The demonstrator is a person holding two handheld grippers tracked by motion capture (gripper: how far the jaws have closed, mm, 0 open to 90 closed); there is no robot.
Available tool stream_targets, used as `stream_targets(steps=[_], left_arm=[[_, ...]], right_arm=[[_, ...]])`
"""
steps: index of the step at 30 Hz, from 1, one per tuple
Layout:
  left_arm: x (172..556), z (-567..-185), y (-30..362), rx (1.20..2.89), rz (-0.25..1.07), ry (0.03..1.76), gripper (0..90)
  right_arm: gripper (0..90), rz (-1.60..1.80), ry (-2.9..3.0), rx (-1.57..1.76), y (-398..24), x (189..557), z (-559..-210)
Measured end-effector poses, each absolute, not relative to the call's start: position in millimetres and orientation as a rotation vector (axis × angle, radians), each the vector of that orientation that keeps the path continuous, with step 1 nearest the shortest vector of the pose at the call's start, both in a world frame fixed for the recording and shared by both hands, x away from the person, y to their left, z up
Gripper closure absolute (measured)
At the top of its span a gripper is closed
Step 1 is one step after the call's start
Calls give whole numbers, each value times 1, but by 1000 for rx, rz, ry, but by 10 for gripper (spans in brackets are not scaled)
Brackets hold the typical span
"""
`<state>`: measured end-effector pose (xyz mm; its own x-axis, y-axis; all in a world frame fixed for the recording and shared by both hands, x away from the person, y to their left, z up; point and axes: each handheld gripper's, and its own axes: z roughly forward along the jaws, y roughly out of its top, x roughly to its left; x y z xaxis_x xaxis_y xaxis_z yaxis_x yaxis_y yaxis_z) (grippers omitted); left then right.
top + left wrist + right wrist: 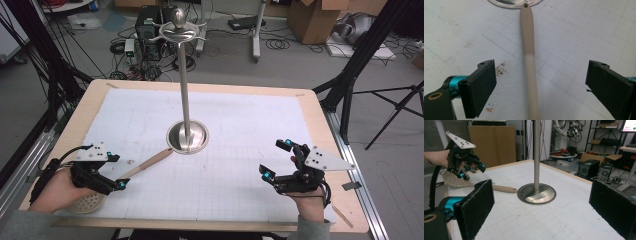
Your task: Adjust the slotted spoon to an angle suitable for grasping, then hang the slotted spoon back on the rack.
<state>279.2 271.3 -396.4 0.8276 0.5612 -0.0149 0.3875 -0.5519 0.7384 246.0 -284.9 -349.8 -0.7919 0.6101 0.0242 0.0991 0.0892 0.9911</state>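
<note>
The slotted spatula (131, 172) lies flat near the table's near-left corner, its perforated head (88, 203) under the person's left hand and its beige handle (529, 62) running out toward the middle of the table, the tip with its hanging hole just short of the stand's round base (187, 137); the left gripper (116, 183) sits low over the handle with its jaws spread wide, the handle between the pads but apart from both, so nothing is held; the right gripper (278, 159) hovers released near the near-right corner, jaws wide and empty, facing the stand.

My reading is that the spatula has been set down or is about to be picked up, and the work concerns hanging it on the hooks (179, 34) at the top of the tall steel pole (184, 85); the next move would call for closing the left jaws squarely on the handle, lifting it, and bringing the hole up to a hook.

The white gridded mat (240, 125) covers most of the table and carries nothing else; the pole itself stands between the two grippers, and the base rim lies close to the handle tip, so a careless slide could knock it; cables, boxes and tripods sit on the floor beyond the far edge.
</note>
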Motion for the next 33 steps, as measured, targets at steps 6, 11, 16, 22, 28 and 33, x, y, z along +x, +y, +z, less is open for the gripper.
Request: stream_targets(steps=[6, 11, 16, 22, 28, 33], left_arm=[[277, -397, 272, 2224, 290, 703, 109], [277, -398, 272, 2236, 300, 715, 110], [278, -400, 269, 2261, 307, 711, 122], [279, -403, 266, 2285, 314, 717, 166], [281, -407, 264, 2322, 303, 732, 225], [281, -410, 264, 2367, 272, 748, 336]], right_arm=[[47, 1764, 1971, 689, -284, 249, -349], [48, 1766, 1966, 683, -285, 250, -349], [48, 1766, 1969, 694, -285, 249, -349], [48, 1759, 1962, 682, -284, 249, -349], [48, 1769, 1956, 676, -285, 248, -348], [48, 1770, 1970, 677, -284, 249, -348]])
